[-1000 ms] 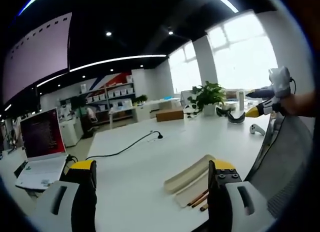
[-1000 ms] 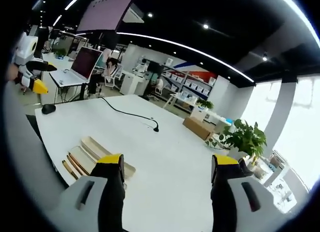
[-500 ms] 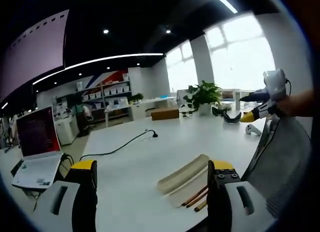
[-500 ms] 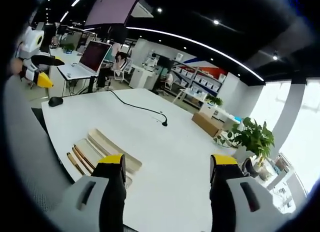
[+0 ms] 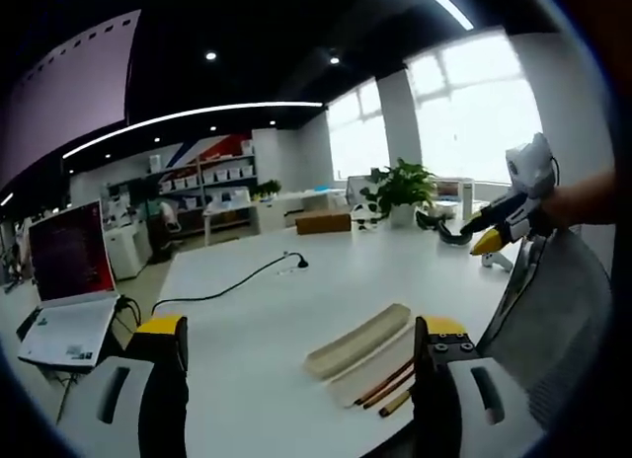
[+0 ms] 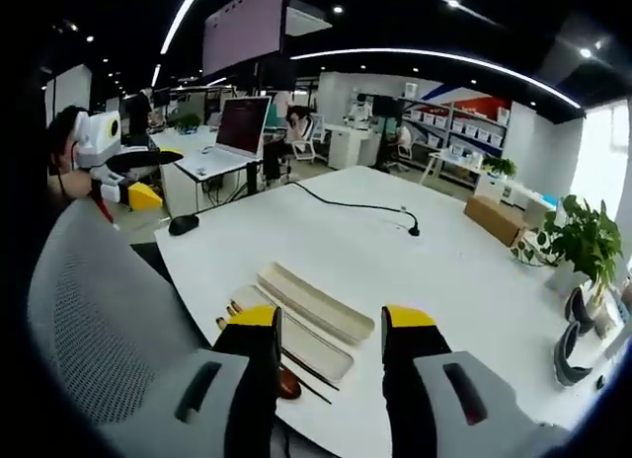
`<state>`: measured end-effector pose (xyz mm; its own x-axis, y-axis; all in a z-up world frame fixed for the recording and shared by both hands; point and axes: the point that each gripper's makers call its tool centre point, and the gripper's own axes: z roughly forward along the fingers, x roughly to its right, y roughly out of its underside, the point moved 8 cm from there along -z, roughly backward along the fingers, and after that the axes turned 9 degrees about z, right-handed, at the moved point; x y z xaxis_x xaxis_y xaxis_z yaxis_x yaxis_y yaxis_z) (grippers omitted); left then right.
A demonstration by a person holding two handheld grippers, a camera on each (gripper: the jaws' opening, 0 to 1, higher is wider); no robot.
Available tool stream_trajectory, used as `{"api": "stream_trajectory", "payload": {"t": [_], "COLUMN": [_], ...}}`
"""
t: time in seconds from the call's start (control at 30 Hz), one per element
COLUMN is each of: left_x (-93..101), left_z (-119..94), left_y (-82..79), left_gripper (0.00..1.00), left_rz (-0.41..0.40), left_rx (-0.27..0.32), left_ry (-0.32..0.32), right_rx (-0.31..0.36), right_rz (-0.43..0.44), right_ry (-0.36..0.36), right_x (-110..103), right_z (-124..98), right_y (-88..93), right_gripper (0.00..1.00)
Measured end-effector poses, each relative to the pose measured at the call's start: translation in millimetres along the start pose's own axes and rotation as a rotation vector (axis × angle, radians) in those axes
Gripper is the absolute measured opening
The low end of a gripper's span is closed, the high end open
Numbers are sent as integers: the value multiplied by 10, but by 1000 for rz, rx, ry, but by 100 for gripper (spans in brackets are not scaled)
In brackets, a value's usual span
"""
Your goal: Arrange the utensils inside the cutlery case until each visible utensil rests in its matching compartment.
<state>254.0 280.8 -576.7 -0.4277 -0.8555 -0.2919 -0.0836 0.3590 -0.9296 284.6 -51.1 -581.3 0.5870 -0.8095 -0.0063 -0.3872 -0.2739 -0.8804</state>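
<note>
Both grippers hang over the near edge of the white table (image 6: 415, 280), neither one touching anything. The right gripper (image 6: 329, 325) has its yellow-tipped jaws parted by a modest gap with nothing between them. The left gripper (image 5: 299, 340) has its jaws spread wide, also bare.

Just past the jaws, close to the near edge, lies the cutlery case (image 6: 301, 342), a shallow cream tray. Its lid (image 6: 314, 302), a long cream shell, lies right beside it on the far side, running parallel; whether the two touch I cannot tell. At the case's near side lie slim wooden-handled utensils (image 5: 385, 389), and in the right gripper view a brown spoon (image 6: 287, 381) shows beside the left jaw; which compartment each sits in is too small to make out. A grey mesh chair back (image 6: 109, 320) stands at that same near edge.

Further along the edge, toward the laptop side, sits a black mouse (image 6: 184, 223). A black cable (image 6: 355, 205) snakes across the middle of the table. Off the table's far left side an open laptop (image 5: 64, 280) rests on a neighbouring desk. Toward the far right corner stand a brown cardboard box (image 6: 497, 219) and a potted plant (image 5: 403, 191), with a dark headset (image 5: 441, 233) near it.
</note>
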Motion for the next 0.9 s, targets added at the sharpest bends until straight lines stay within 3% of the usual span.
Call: {"api": "stream_trajectory", "payload": {"t": [0.43, 0.67, 0.83, 0.9], "left_x": [-15, -42, -86, -92], "left_z": [5, 13, 29, 30], "left_y": [52, 60, 85, 97], "left_gripper": [94, 92, 89, 90], "left_rz": [-22, -38, -44, -43], "left_rx": [-20, -17, -23, -28], "left_ry": [21, 22, 31, 32], "right_rx": [-132, -211, -308, -339], "right_rz": [-113, -161, -245, -290], "right_ry": [-170, -264, -328, -318], "right_x": [-143, -286, -402, -411], "right_z": [382, 620, 795, 851], "right_y": [-61, 25, 157, 207], "right_gripper": [40, 40, 36, 37]}}
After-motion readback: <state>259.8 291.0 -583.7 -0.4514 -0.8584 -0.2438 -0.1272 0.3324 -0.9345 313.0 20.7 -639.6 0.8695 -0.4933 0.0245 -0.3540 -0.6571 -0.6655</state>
